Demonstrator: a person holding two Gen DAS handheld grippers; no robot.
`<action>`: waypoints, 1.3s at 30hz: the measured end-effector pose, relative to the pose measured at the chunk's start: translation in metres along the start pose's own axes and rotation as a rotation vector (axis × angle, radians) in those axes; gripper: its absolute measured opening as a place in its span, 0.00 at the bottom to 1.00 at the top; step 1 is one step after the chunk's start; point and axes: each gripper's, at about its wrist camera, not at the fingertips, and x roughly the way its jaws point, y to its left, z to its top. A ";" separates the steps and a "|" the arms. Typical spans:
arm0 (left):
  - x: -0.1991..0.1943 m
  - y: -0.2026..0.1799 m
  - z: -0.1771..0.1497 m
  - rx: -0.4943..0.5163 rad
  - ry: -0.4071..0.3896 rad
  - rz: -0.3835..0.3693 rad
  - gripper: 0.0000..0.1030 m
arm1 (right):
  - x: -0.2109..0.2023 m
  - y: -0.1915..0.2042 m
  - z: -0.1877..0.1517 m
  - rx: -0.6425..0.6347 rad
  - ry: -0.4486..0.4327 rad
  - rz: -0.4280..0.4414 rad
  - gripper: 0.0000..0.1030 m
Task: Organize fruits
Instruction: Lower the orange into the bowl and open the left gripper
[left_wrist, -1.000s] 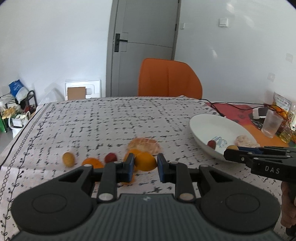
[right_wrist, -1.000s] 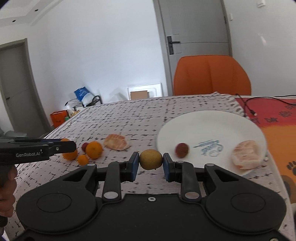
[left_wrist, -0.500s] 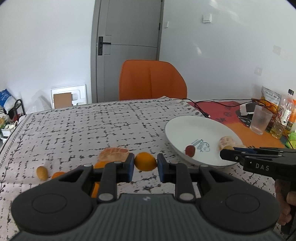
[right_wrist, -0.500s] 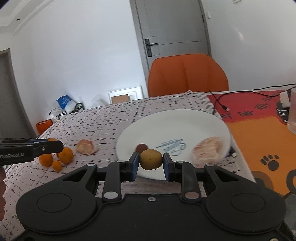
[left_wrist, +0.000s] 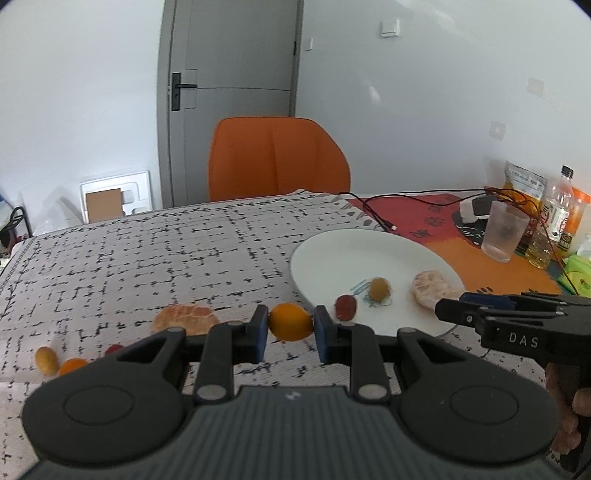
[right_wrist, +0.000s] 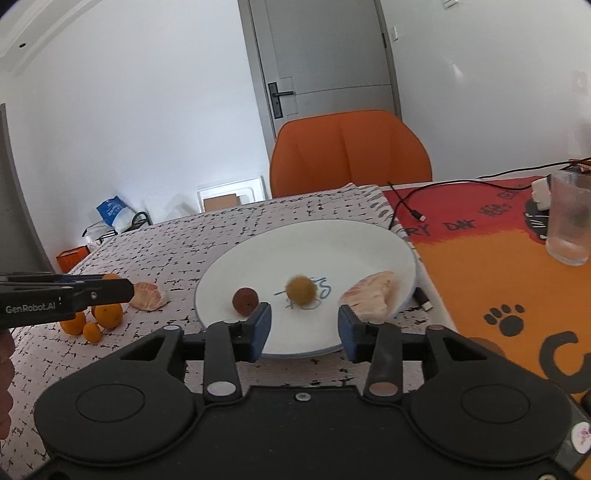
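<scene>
Yellow fruit (right_wrist: 301, 289) dropped onto plate (right_wrist: 332, 240), "GenRobot.AI", "DAS"

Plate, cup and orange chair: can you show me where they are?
plate (right_wrist: 332, 240), right wrist view, bare far side of its dish.
cup (right_wrist: 569, 218), right wrist view, middle of its clear wall.
orange chair (left_wrist: 277, 158), left wrist view, middle of its backrest.

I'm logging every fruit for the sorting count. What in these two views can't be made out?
- Small yellow fruit on the plate: motion-blurred in both views, kind unclear.
- Blue print on the plate: right wrist view, that fruit covers part of it.
- Red fruit: left wrist view, mostly behind the left tongs' body.
- Loose oranges: right wrist view, the left tongs cover their tops.
</scene>
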 end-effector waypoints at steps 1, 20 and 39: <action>0.001 -0.003 0.001 0.004 0.001 -0.007 0.24 | -0.001 -0.001 0.000 0.002 -0.001 -0.003 0.43; 0.034 -0.051 0.016 0.098 0.031 -0.076 0.24 | -0.020 -0.023 -0.013 0.062 -0.007 -0.013 0.45; 0.030 -0.046 0.017 0.117 0.027 -0.040 0.53 | -0.016 -0.023 -0.018 0.075 0.008 0.006 0.51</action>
